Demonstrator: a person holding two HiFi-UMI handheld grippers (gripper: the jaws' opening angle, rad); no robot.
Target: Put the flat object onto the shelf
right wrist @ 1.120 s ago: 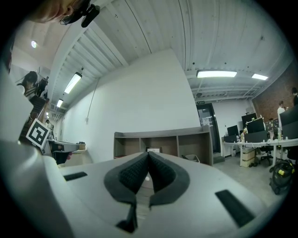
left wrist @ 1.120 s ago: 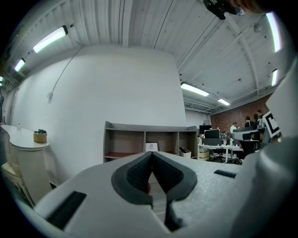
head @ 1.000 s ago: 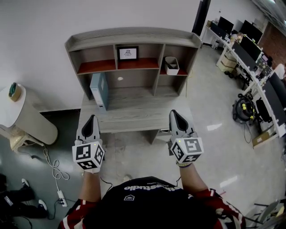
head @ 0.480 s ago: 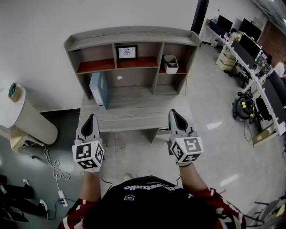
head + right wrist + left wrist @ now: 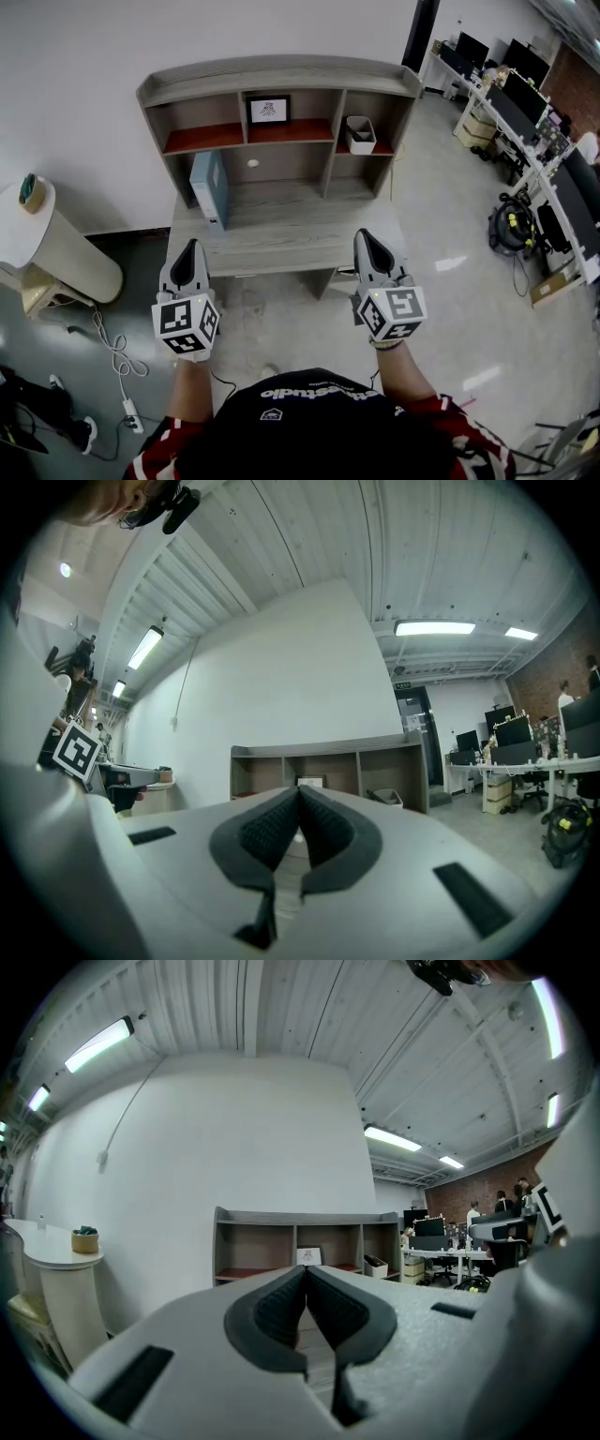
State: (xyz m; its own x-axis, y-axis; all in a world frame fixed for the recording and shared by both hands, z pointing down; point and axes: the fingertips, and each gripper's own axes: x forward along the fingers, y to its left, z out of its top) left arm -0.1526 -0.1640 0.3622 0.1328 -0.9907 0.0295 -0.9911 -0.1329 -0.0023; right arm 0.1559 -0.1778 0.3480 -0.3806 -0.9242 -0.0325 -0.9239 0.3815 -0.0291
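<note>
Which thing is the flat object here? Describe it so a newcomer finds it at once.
Against the white wall stands a grey wooden desk with a shelf unit on top. At the left of the desktop, below the left compartment, a thin blue-grey panel stands on edge. Unlike the framed picture and white bin, it sits on the desktop, not a shelf.

matt grey wood-grain shelf (image 5: 281,71), glossy smooth floor (image 5: 448,225), ribbed black pads (image 5: 277,1307)

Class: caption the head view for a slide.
Left gripper and right gripper, shut, face the shelf; blue flat object stands on desk.
</note>
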